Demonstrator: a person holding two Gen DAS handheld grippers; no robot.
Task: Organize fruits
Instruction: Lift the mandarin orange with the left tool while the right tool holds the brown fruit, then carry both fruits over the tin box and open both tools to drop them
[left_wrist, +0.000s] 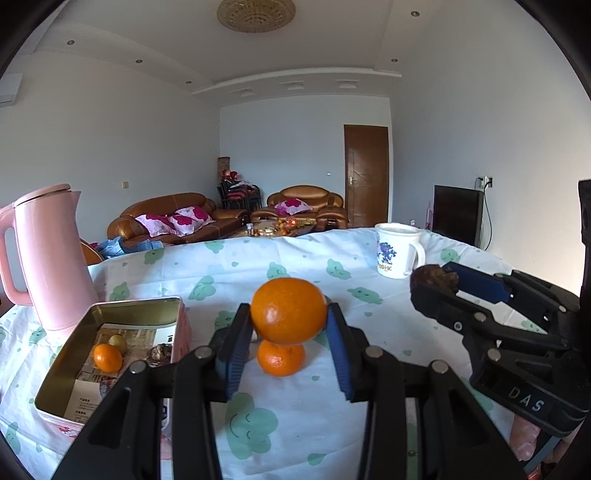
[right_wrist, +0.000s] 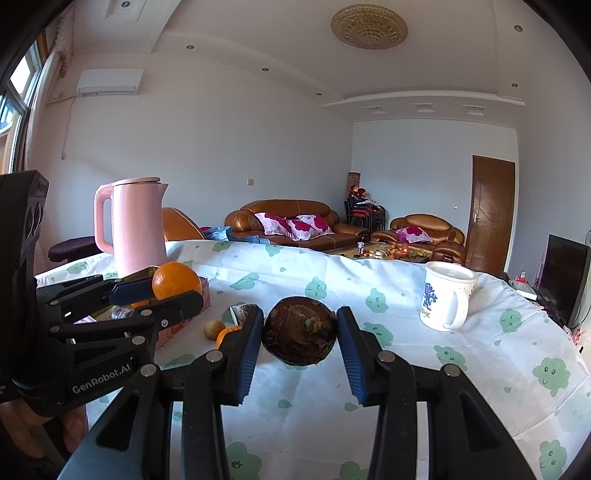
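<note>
Both fruits are lifted mid-frame, the left gripper (left_wrist: 289, 325) clamping an orange (left_wrist: 288, 311) and the right gripper (right_wrist: 300, 339) a brown fruit (right_wrist: 300, 331), so the next move is probably carrying them to the tin (left_wrist: 74, 354) at lower left.

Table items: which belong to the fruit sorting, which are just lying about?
Job:
- orange held in left gripper
- dark brown fruit held in right gripper
- second orange on the cloth
- tin holding a small orange

Lying about:
- pink kettle
- white mug
</note>
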